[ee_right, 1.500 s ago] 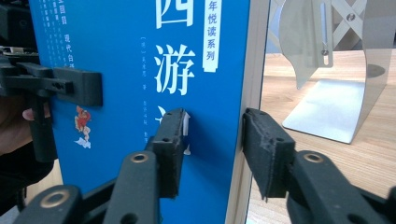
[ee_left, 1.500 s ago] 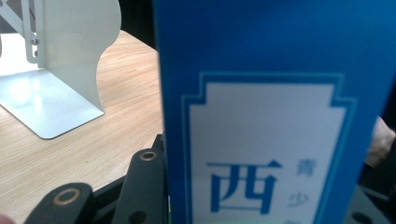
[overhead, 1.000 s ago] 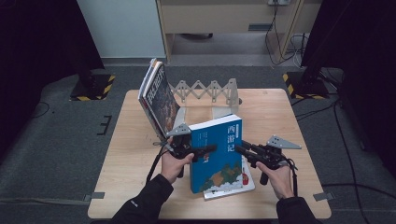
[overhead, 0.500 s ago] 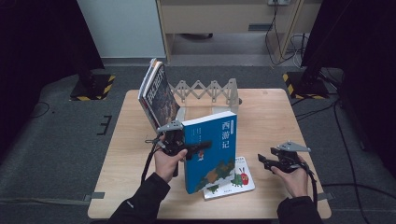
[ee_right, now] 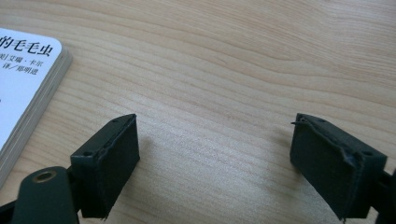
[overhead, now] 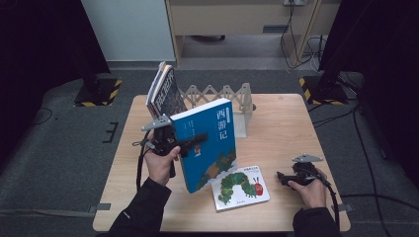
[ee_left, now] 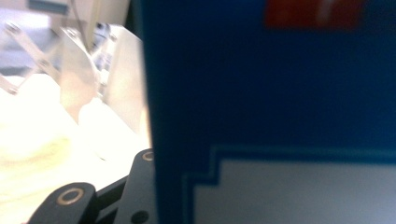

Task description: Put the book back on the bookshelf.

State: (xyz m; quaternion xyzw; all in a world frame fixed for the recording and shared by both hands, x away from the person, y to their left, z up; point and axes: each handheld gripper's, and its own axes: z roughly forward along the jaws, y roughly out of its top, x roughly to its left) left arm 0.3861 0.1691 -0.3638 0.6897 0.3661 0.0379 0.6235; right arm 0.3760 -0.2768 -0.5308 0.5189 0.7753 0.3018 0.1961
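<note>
One gripper alone, the left gripper [overhead: 195,141], pinches the upright blue book [overhead: 210,143] by its 9 o'clock edge above the worktop [overhead: 286,128], so it may twist loose before reaching the rack [overhead: 217,96], since the right gripper [ee_right: 215,163] has just spread empty.

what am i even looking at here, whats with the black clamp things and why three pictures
A person at a wooden table holds a two-jaw gripper in each hand. The high view looks down from above; the other two come from cameras riding on the grippers. The left gripper is clamped on a tall blue book, held upright. The right gripper hangs just above bare wood, its jaws just opened, nothing between them. A caterpillar picture book lies flat. Behind stands a folding book rack with books leaning in it.
</note>
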